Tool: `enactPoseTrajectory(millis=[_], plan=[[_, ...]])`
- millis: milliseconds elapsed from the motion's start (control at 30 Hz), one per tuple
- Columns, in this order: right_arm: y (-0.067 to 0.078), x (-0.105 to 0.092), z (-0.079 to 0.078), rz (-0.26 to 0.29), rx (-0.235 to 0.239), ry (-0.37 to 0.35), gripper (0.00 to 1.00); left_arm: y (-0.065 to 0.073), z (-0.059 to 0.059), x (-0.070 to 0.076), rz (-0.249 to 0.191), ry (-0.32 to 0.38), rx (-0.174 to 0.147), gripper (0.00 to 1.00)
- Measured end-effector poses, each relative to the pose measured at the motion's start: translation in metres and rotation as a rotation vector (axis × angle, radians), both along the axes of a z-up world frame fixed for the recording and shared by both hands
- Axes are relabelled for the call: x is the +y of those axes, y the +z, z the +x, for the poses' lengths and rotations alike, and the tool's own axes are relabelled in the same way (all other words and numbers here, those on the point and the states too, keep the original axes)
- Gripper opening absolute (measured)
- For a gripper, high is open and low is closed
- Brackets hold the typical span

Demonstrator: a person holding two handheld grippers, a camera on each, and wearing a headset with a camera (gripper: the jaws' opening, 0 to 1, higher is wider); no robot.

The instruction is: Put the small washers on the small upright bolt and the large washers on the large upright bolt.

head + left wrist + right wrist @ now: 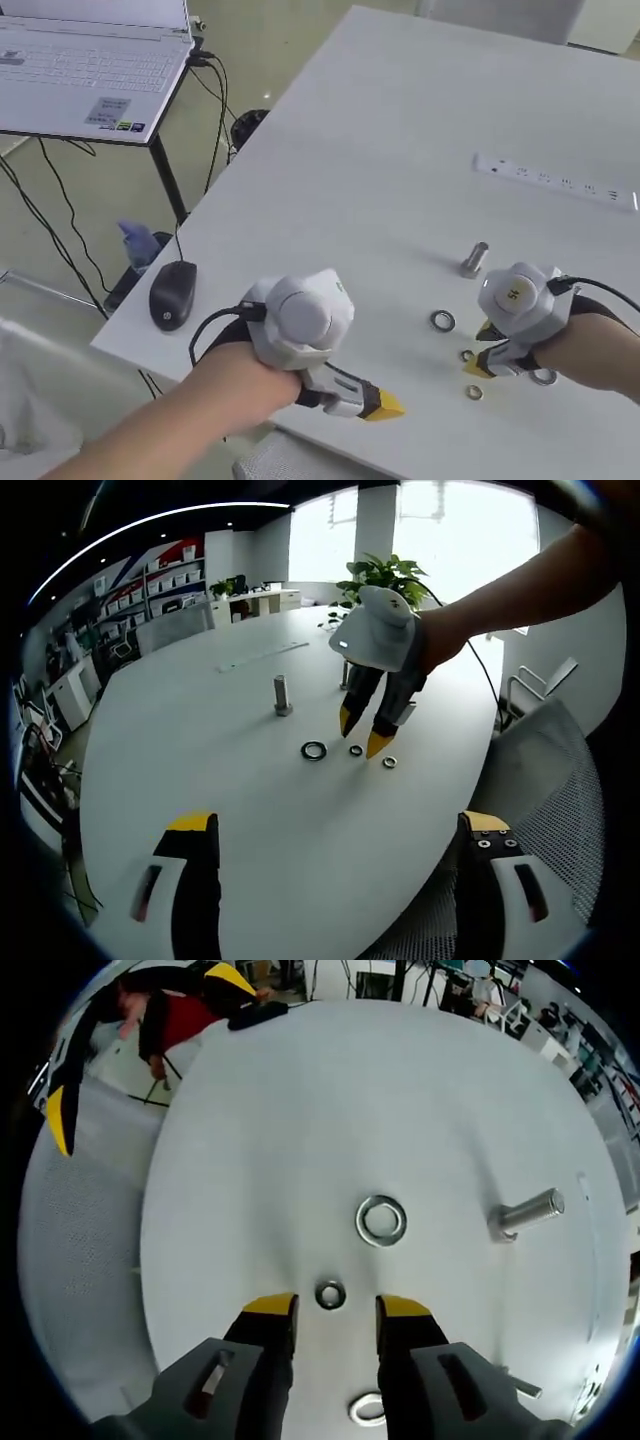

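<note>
We count four washers on the white tabletop (380, 130), all loose near its near edge. Two are large and two small. One large washer (442, 320) lies flat, nearest the bolt. The second large washer (545, 377) is partly hidden under the right gripper (335, 1308). One small washer (330, 1294) lies just ahead of that gripper's yellow tips, in line with the gap between them and not touched. The other small washer (474, 392) sits closest to the near edge.

We see one thick upright bolt (475, 258), bare of washers. It stands between the washers and the white power strip (555, 180) that lies toward the far right edge.

The right gripper's jaws stand narrowly apart and grip nothing, tips low over the tabletop. The left gripper (338, 825) hangs over the near edge, well apart from the washers. Its jaws are spread wide and empty.

One black mouse (173, 293) rests at the near left corner. One open laptop (90, 60) sits on a separate stand beyond the left edge.
</note>
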State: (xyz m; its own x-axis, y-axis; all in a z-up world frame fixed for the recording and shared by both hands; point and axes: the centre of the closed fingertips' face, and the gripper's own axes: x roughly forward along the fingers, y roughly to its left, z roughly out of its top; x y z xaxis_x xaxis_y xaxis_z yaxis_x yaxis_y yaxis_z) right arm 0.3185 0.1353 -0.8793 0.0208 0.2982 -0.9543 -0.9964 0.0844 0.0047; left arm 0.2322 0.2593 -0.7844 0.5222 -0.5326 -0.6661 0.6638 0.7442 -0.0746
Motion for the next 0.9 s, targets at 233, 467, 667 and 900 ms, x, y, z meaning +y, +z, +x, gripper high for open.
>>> enactPoseTrajectory(millis=[233,467,667,900], plan=[[0.0005,0.0003,0.0009,-0.009,-0.012,0.011,0.31,0.0078,0.0048,-0.0030,-0.006,-0.033,-0.055,0.98],[0.0006,0.0003,-0.0021,-0.013,-0.013,0.013,0.28,0.0100,0.0095,-0.0031,-0.022,-0.026,-0.063,0.97],[0.0004,0.0016,-0.0058,-0.025,-0.019,0.030,0.18,0.0076,0.0100,-0.0035,-0.018,-0.029,-0.059,0.98],[-0.0001,0.0024,-0.0072,-0.061,-0.031,0.055,0.15,0.0052,0.0084,-0.0041,-0.016,-0.038,-0.056,1.00]])
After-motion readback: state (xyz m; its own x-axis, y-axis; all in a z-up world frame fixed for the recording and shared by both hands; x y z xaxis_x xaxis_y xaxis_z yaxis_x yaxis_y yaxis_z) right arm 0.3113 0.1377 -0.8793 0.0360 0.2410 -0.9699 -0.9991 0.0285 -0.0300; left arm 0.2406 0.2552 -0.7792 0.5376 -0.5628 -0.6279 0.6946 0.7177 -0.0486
